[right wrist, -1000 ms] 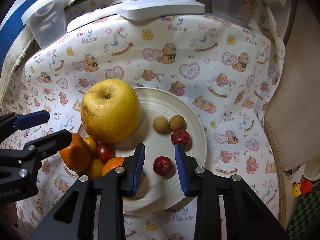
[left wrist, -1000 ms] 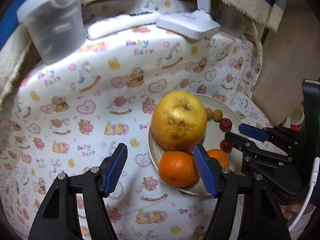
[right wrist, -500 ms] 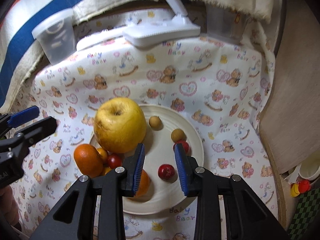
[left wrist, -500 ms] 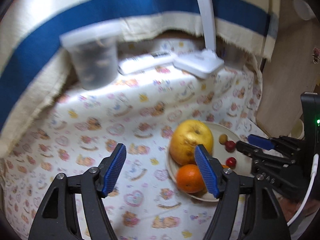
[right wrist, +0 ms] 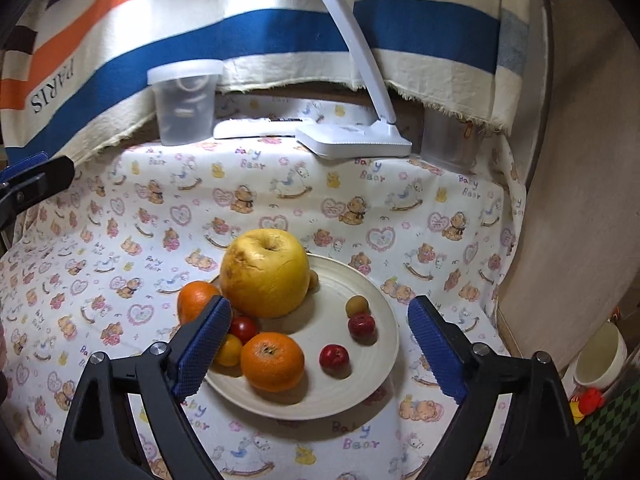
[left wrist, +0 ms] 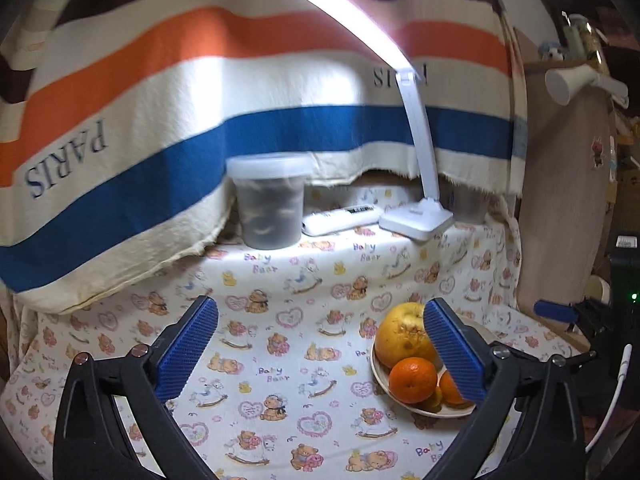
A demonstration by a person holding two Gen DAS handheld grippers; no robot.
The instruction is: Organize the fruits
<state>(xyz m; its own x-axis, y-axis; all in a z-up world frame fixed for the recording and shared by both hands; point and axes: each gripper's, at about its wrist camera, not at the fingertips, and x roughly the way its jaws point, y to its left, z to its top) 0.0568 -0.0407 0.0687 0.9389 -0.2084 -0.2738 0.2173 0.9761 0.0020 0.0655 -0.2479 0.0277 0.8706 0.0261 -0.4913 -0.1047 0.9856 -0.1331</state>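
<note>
Fruits (right wrist: 264,280) lie grouped on cream plate (right wrist: 360,392).

Two low views, shared plate (left wrist: 416,406)

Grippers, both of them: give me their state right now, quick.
Left gripper: jaws opening wide, nothing between them, only the cloth beyond.
Right gripper: jaws opening, holding nothing, above the plate of fruit.
</note>
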